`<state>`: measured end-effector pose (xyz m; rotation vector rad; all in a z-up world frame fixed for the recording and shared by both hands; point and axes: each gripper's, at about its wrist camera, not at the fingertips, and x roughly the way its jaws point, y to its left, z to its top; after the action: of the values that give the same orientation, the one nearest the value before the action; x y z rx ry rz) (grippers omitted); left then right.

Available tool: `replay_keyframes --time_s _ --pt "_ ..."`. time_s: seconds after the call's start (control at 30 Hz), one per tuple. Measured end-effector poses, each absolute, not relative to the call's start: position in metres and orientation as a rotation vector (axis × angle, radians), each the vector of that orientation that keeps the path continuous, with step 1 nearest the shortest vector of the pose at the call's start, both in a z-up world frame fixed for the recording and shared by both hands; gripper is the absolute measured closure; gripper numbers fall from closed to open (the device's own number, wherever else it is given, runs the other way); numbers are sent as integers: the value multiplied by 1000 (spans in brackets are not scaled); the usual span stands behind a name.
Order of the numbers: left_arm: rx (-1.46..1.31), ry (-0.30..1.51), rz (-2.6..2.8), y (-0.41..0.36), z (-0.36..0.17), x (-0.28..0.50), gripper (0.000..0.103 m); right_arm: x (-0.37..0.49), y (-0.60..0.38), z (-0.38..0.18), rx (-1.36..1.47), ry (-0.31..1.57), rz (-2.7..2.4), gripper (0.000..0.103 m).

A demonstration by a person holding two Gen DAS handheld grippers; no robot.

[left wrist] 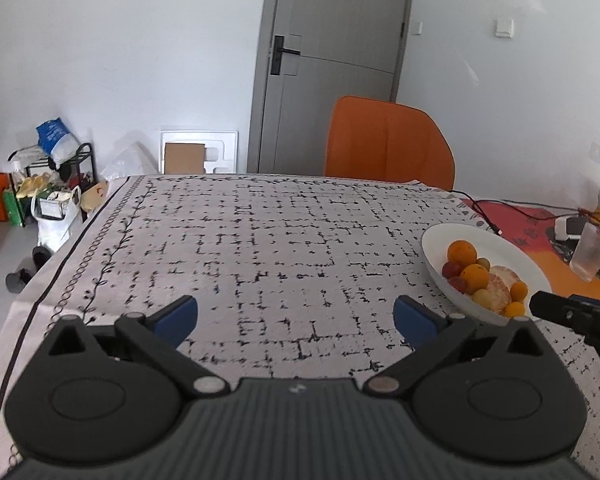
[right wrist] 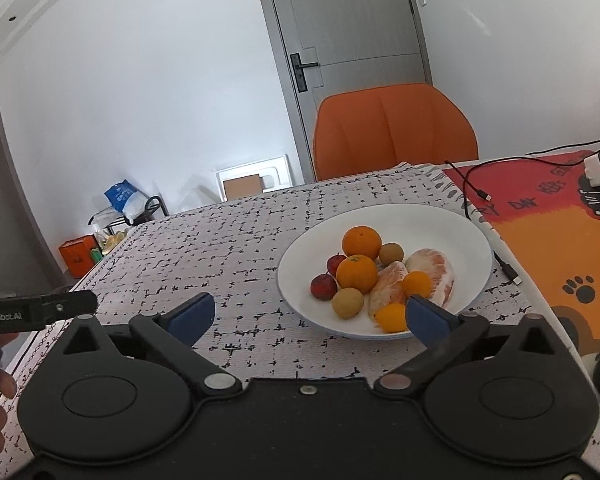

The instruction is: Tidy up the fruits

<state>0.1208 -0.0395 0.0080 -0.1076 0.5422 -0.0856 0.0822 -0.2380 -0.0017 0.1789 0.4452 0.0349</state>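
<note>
one white plate [right wrist: 440,220] sits on the black-and-white patterned tablecloth [right wrist: 240,248], near its right edge, beside the red and orange mat [right wrist: 548,232]. all fruit lies inside the plate, bunched toward its near side.

count on the plate, from the right wrist view: two large oranges [right wrist: 357,273], the rear one touching the front one; two small orange citrus [right wrist: 417,283], one resting between the pomelo pieces and one at the near rim [right wrist: 392,317]; two small red fruits [right wrist: 323,286] on the left of the pile; two round tan-brown fruits [right wrist: 347,302], one at the front and one behind [right wrist: 391,253]; two peeled pomelo pieces [right wrist: 440,272].

the pomelo pieces are the only elongated items. each is pale pink with white pith, and its long axis runs from the near rim toward the far right of the plate. the round fruits show no clear direction.

the left gripper [left wrist: 296,318] hovers over bare cloth, left of the plate, blue pads spread wide, nothing between them. the right gripper [right wrist: 310,316] hangs at the plate's near rim, likewise spread wide and empty; its right finger [right wrist: 430,318] overlaps the rim beside the near small citrus, contact not determinable.

one orange chair [right wrist: 394,128] stands behind the table. one clear glass [left wrist: 590,254] stands on the mat.
</note>
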Motion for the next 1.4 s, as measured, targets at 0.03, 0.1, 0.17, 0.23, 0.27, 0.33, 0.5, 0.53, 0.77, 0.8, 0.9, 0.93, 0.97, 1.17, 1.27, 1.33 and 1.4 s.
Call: replay_keyframes --time_s 0.03,0.1,0.17,0.23,0.27,0.33,0.5,0.53,0.77,0.8,0.9,0.93,0.97,1.17,1.27,1.33,1.4 --pt "-115 536 -87 -37 9 117 0 81 -236 -1 174 448 24 0" --pt "-117 521 -80 -34 13 110 0 78 -234 0 170 447 19 0" --pt "-119 513 -79 -32 17 103 0 74 -232 1 174 443 27 0" --pt "-118 507 -73 -30 20 96 0 70 -230 3 179 439 35 0" --pt "-114 505 -70 -29 21 93 0 68 -229 4 181 439 36 0" --pt "-110 498 -67 -28 24 87 0 64 -227 6 182 440 39 0" --pt "-112 488 -67 -23 28 71 0 55 -222 10 179 442 41 0" --pt "-112 486 -68 -22 29 69 0 53 -221 10 178 443 40 0" --pt "-109 484 -68 -20 34 51 0 42 -217 15 169 434 24 0" --pt "-109 484 -67 -20 34 49 0 40 -216 16 169 433 21 0" --pt "-127 486 -67 -16 36 42 0 35 -215 18 175 437 23 0" --pt "-130 484 -65 -15 36 40 0 33 -214 18 174 438 26 0" --pt "-130 483 -61 -14 37 38 0 31 -213 19 170 440 28 0" --pt "-97 485 -36 -9 37 24 0 19 -211 16 181 459 23 0" --pt "-86 495 -19 -7 35 20 0 13 -210 14 170 459 29 0" --pt "-81 496 -17 -7 34 17 0 10 -208 13 159 466 24 0" --pt "-73 496 -13 -8 34 14 0 9 -207 12 155 478 22 0"
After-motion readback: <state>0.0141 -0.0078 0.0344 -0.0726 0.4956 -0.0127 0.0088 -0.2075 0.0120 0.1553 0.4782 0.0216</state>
